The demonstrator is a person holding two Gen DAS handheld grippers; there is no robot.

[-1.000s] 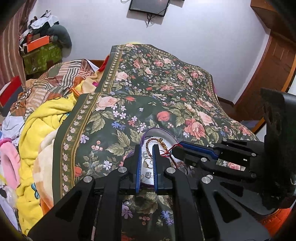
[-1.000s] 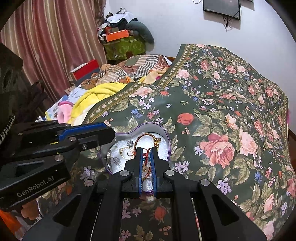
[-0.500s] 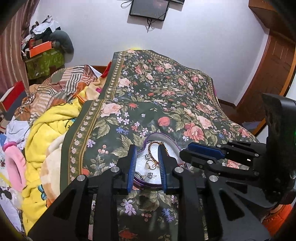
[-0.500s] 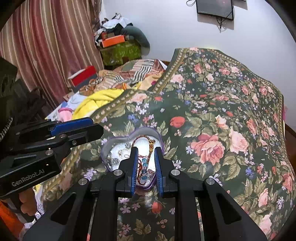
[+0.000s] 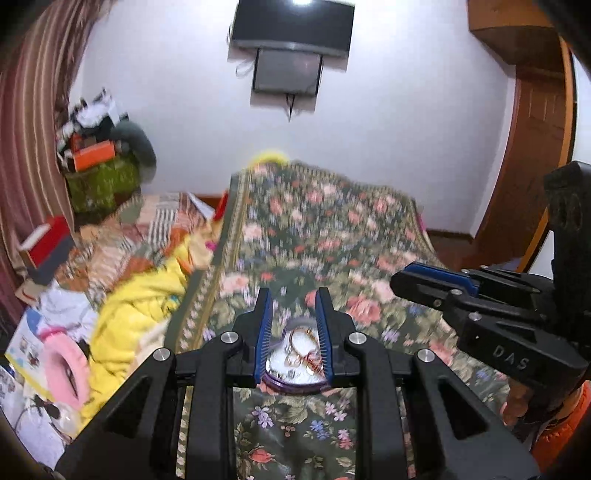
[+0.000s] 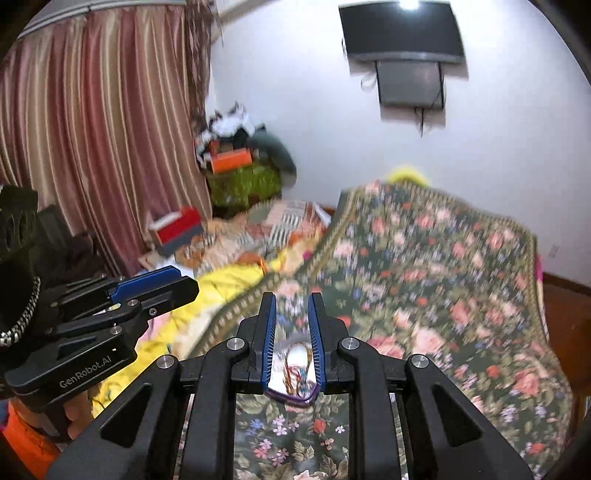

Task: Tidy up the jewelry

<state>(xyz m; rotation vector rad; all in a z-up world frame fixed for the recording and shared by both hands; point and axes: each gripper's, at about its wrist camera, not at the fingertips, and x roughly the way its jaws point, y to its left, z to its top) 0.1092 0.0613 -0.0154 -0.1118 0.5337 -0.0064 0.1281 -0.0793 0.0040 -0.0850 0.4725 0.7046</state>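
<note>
A purple heart-shaped jewelry box [image 5: 295, 384] with a white lining lies open on the floral bedspread [image 5: 325, 236]. Gold bangles and red thread pieces [image 5: 304, 349] lie inside it. It also shows in the right wrist view [image 6: 293, 397], partly hidden behind the fingers. My left gripper [image 5: 294, 295] is open and empty, raised above the box. My right gripper [image 6: 290, 299] is open and empty, also raised above the box. Each gripper shows from the side in the other's view, the right one [image 5: 436, 284] and the left one [image 6: 159, 286].
A yellow blanket [image 5: 136, 314] and heaped clothes lie left of the bedspread. A red box [image 6: 177, 230], a green chest with an orange box [image 6: 231, 160], striped curtains [image 6: 99, 129], a wall television [image 5: 291, 24] and a wooden door [image 5: 532, 155] surround the bed.
Both grippers have opened and lifted up and back from the jewelry box. The right gripper has let go of the red thread piece, which now lies in the box.
</note>
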